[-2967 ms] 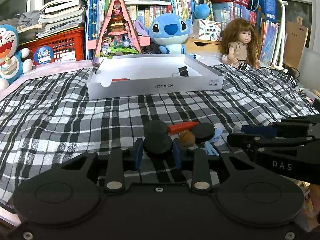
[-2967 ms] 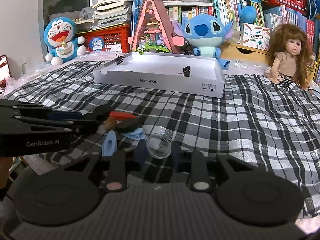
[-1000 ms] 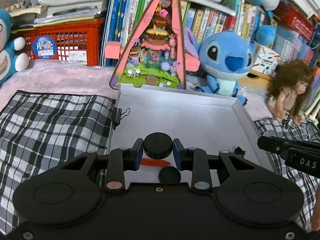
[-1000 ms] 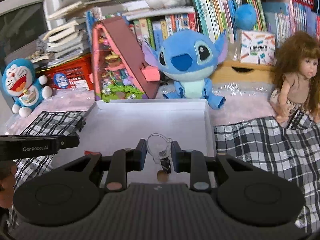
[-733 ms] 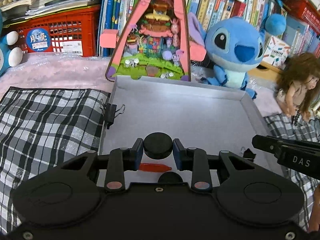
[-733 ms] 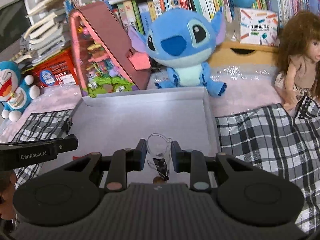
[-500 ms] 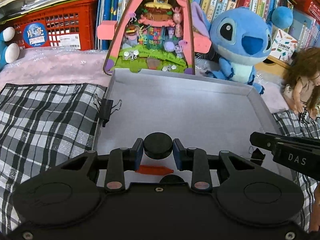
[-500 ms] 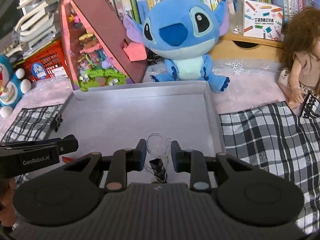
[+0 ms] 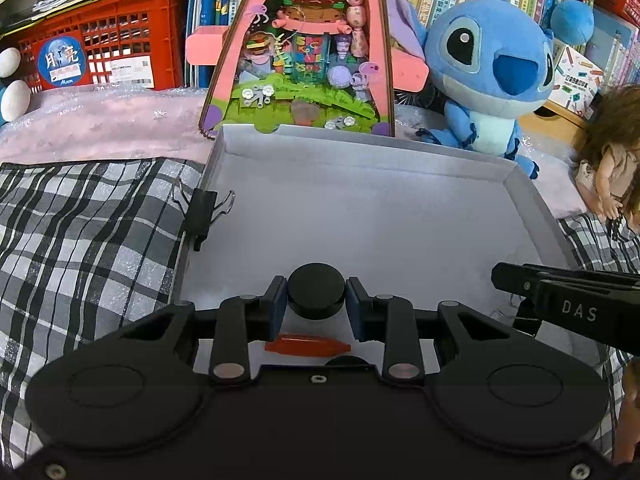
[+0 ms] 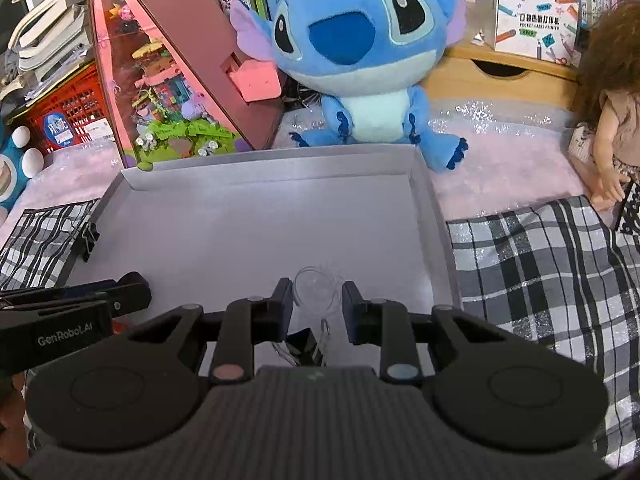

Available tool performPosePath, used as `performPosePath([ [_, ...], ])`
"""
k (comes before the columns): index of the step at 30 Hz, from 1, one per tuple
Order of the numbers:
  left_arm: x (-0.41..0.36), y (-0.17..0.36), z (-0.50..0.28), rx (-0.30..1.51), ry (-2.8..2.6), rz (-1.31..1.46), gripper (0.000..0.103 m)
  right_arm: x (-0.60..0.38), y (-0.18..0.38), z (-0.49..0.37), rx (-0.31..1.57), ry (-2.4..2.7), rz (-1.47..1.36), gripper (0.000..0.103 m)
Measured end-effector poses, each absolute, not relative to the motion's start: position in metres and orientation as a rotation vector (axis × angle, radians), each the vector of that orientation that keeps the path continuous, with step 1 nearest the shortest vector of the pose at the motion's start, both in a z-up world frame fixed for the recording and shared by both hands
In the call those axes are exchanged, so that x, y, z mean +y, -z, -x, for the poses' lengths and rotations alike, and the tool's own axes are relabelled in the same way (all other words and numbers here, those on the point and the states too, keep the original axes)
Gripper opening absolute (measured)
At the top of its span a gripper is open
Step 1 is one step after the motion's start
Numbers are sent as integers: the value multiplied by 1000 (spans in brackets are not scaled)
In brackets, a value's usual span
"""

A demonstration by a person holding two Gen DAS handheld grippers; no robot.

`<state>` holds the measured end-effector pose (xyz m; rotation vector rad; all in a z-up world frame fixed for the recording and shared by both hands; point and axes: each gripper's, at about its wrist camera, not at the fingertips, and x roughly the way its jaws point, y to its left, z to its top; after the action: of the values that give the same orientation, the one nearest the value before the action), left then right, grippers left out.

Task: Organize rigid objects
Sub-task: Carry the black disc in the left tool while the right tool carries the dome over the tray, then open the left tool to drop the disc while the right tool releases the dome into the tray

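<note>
A black disc (image 9: pixel 316 295) was found clamped in the left gripper (image 9: pixel 316 306) above the near part of the white tray (image 9: pixel 360 216). A clear round piece (image 10: pixel 316 289) was found clamped in the right gripper (image 10: pixel 315 304) over the same tray. A red crayon-like piece (image 9: pixel 307 347) was noted lying on the tray floor below the disc.

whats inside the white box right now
On the white box floor near its front lie a red piece and a binder clip. The black disc and clear dome are held above it. A dark round thing is mostly hidden behind the left gripper.
</note>
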<state>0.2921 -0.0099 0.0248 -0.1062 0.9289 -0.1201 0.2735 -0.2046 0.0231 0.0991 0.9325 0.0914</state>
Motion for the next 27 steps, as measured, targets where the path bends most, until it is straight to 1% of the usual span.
performPosePath([
  [19, -14, -24, -278, 898, 135, 70, 30, -205, -16, -267, 950, -101, -82, 31],
  [22, -13, -24, -278, 890, 130, 59, 30, -204, -16, -267, 948, -97, -78, 36],
  [24, -13, -25, -278, 891, 127, 61, 32, -205, -17, -267, 943, -97, -84, 36],
  [25, -12, -26, -278, 894, 128, 68, 37, -205, -18, -267, 938, -96, -84, 40],
  [26, -10, -28, -278, 894, 128, 77, 39, -205, -20, -266, 933, -94, -81, 46],
  [27, -9, -30, -276, 890, 127, 85, 41, -205, -22, -265, 927, -95, -79, 49],
])
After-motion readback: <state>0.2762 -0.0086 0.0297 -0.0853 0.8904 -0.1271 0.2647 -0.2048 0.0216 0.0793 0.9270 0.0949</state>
